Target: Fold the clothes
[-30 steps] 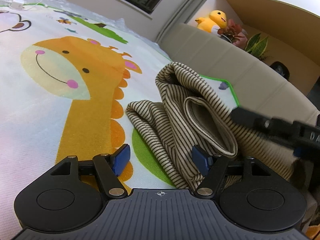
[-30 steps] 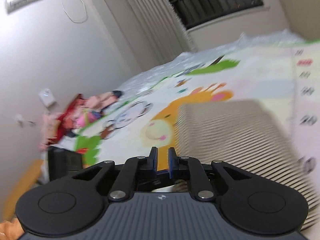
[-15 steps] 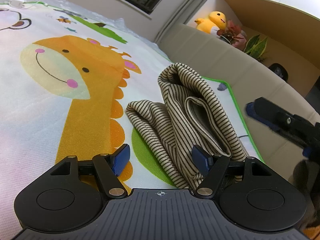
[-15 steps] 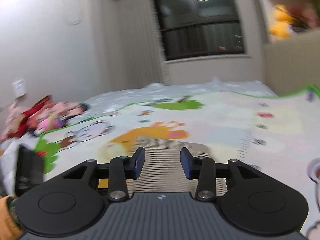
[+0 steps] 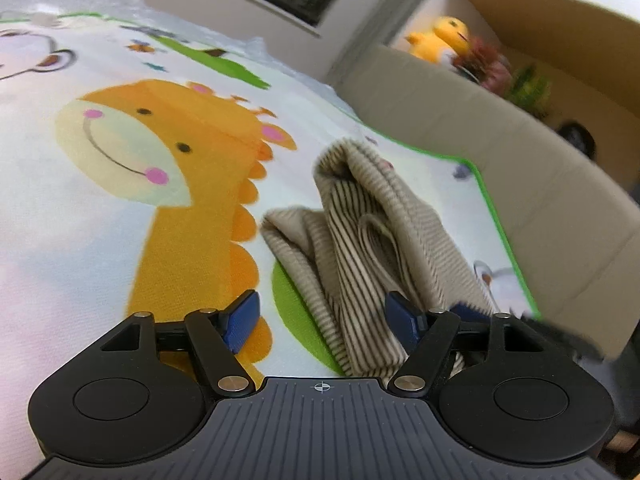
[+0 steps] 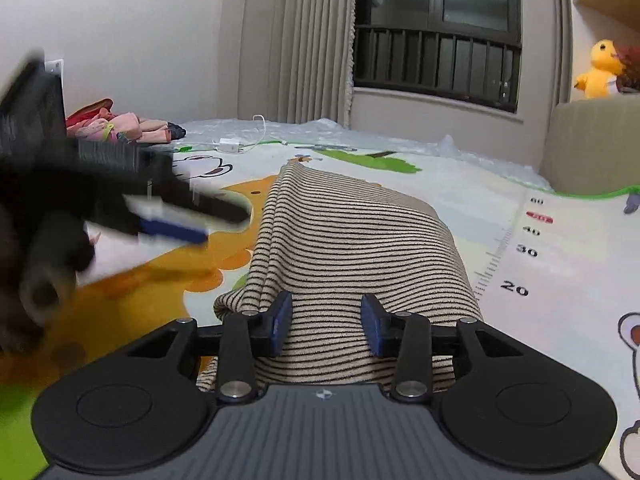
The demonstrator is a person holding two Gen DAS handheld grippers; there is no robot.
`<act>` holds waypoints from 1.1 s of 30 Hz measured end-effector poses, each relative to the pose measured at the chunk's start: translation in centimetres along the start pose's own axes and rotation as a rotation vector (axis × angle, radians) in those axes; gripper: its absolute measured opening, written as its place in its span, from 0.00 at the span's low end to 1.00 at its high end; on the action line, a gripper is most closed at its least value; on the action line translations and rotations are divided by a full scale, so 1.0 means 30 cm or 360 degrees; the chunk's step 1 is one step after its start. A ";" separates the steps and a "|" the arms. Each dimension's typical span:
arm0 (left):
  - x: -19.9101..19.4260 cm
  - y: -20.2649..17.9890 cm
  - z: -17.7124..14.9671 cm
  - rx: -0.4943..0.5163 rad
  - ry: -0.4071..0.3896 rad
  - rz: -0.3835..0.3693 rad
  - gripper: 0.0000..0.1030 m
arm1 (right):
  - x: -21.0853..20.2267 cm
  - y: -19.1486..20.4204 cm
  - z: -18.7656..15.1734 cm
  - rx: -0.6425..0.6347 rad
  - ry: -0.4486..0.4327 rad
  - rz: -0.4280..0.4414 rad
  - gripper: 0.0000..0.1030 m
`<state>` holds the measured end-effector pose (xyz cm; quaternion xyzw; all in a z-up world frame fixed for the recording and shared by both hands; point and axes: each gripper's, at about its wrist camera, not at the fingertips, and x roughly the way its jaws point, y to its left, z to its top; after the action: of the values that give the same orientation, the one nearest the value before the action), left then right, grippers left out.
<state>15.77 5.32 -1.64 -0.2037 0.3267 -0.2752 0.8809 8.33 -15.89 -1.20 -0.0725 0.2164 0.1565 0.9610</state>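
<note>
1. The right gripper (image 6: pixel 325 326) stands with its jaws parted over the near end of the striped garment (image 6: pixel 352 240); cloth shows between the blue pads (image 6: pixel 282 322), but they do not press on it, so it grasps nothing. Its jaws have opened within the last second and have since held about the same gap.
2. From this gripper the garment runs straight ahead and away: a long folded bundle on the play mat (image 6: pixel 560 264), its long axis lined up with the fingers, its far end rising to a ridge.
3. The left gripper (image 5: pixel 320 318) is released too, its jaws having just opened further. The near end of the striped garment (image 5: pixel 360 240) lies between them, toward the right pad (image 5: pixel 404 316), and nothing is pinched.
4. In the left wrist view the bundle heads away and slightly right, folds stacked loosely, one layer looped open.
5. In the right wrist view the left gripper (image 6: pixel 172 226) appears blurred, at the left of the bundle.
6. Both are near it. By my judgement the right one is better placed, centred on the near end; closing there would catch the top layers.
</note>
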 end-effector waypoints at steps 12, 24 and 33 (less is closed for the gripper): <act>0.064 -0.315 0.013 0.0356 0.0003 -0.0091 0.61 | -0.133 -0.171 -0.042 0.0209 -0.0109 0.0127 1.00; 0.083 -0.237 -0.023 0.0300 0.0006 -0.0080 0.54 | -0.029 -0.576 -0.095 0.0983 0.0186 -0.0209 1.00; 0.092 -0.224 -0.021 0.0293 -0.0003 -0.0105 0.54 | -0.037 -0.605 -0.097 0.1036 0.0152 -0.0058 1.00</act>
<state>14.73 -1.63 0.26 -0.1326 0.2924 -0.3329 0.8866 12.25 -33.86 -2.02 0.2273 0.2985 0.0584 0.9251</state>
